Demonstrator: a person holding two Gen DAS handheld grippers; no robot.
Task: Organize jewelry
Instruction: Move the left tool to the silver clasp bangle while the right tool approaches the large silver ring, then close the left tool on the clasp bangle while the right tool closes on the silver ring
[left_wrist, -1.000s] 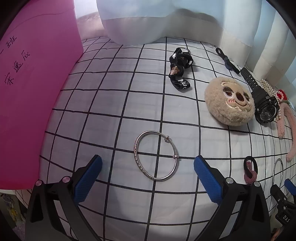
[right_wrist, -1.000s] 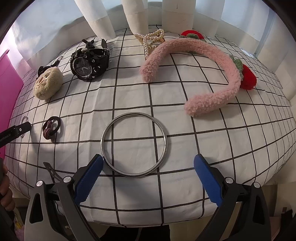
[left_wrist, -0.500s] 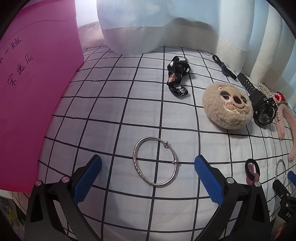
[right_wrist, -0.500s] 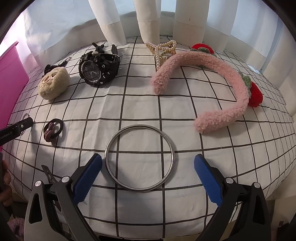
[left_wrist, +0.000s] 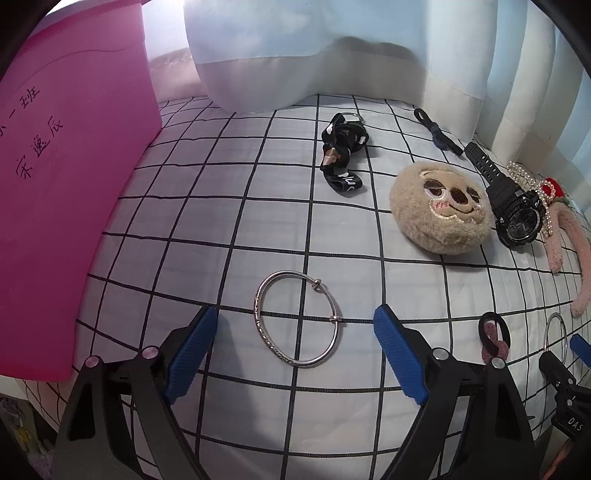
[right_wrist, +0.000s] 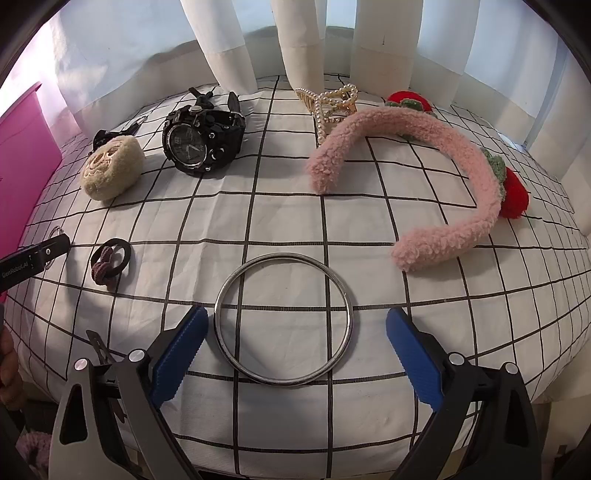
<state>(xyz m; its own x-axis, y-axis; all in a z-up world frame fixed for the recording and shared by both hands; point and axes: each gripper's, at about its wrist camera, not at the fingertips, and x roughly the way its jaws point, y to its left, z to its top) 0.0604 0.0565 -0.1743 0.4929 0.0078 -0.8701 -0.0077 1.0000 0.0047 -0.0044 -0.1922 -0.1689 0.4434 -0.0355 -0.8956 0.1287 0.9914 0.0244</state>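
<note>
The left gripper (left_wrist: 295, 349) has just been closing, its blue pads still apart and clear of the thin silver clasp bangle (left_wrist: 297, 319) between them on the checked cloth surface (left_wrist: 221, 206), near its front edge. The right gripper (right_wrist: 295, 354) stands apart around a plain steel ring bangle (right_wrist: 283, 319).
</note>
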